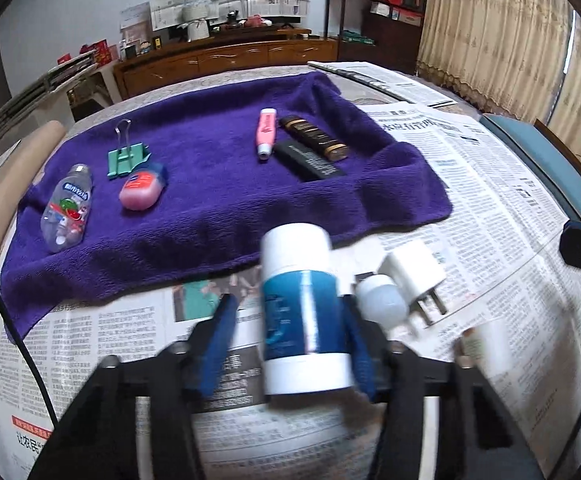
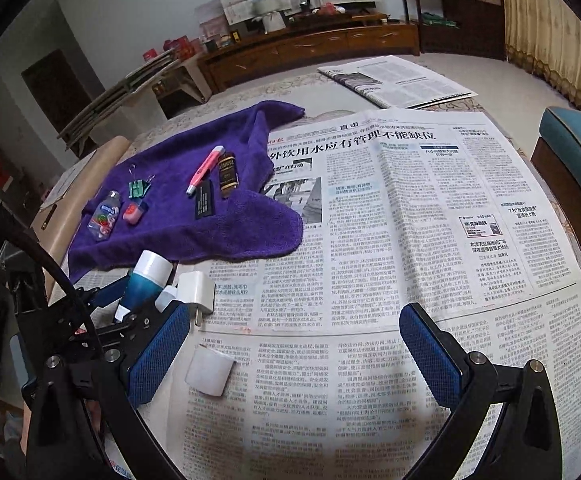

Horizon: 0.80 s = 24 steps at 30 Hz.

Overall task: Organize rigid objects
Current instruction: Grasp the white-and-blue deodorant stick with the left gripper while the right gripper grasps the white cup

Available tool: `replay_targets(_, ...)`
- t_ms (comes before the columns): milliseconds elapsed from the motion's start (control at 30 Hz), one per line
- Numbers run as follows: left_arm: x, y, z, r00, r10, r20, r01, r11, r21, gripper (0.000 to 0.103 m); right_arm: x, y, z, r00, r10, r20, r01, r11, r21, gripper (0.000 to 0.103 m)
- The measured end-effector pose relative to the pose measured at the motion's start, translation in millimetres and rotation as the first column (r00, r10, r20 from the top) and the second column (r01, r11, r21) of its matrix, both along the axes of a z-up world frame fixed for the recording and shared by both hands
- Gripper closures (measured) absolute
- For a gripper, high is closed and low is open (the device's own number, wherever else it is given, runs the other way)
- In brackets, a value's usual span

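My left gripper [image 1: 290, 312] is around a white and blue cylindrical bottle [image 1: 302, 312], which leans against the right finger; a gap shows at the left finger [image 1: 220, 344]. The bottle also shows in the right wrist view [image 2: 146, 280]. A small white bottle [image 1: 382, 300] and a white plug adapter [image 1: 414, 276] lie just to its right. A purple towel [image 1: 210, 184] holds a clear bottle [image 1: 66, 212], a green binder clip [image 1: 124, 156], a pink soap case [image 1: 140, 190], a pink marker [image 1: 266, 138], a brown tube [image 1: 314, 138] and a black bar [image 1: 310, 160]. My right gripper [image 2: 294, 344] is open and empty above the newspaper.
A white cap [image 2: 209, 372] lies on the newspaper [image 2: 410, 220] beside my right gripper's left finger. A folded newspaper [image 2: 394, 84] lies at the table's far side. A teal-cushioned chair [image 2: 578, 160] stands at the right edge. A wooden cabinet [image 1: 226, 60] stands behind.
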State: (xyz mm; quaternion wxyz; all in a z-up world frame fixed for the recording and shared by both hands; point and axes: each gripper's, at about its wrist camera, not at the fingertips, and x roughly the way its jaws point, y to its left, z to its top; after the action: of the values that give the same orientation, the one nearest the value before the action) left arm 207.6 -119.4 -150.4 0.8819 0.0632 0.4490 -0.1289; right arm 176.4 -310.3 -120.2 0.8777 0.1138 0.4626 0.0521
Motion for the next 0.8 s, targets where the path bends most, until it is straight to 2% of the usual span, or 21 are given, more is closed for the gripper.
replay_targets(33,-1,-1,1,1.0,-0.004,0.004,0.004,1.0,-0.003,0.068,-1,1,0,1.0,0.003,-0.004,-0.003,1.0,-0.006,0.0)
replay_targets(267,-12,16,3,0.999,0.026,0.024,-0.025,0.999,-0.047,0.069,-16,21,-9,0.998,0.05,-0.038,-0.052,0.997,-0.056,0.0)
replay_targets(433,-23,36,5,0.999,0.043,0.019,-0.042,0.998,-0.037,0.069,-29,47,-17,0.996,0.087,-0.034,-0.089,0.993,-0.08,0.0)
replay_targets(633,-32,61,8,0.998,0.07,0.001,-0.07,0.995,-0.077,0.069,-28,68,-35,0.997,0.064,-0.051,-0.069,0.993,-0.099,0.002)
replay_targets(733,-33,69,9,0.997,0.08,-0.008,-0.081,0.991,-0.103,0.069,-25,73,-39,0.999,0.032,-0.031,-0.036,0.994,-0.107,0.006)
replay_targets(800,-34,75,9,0.996,0.09,-0.012,-0.091,0.988,-0.123,0.069,-23,78,-42,0.999,0.029,-0.022,-0.032,0.991,-0.133,0.013)
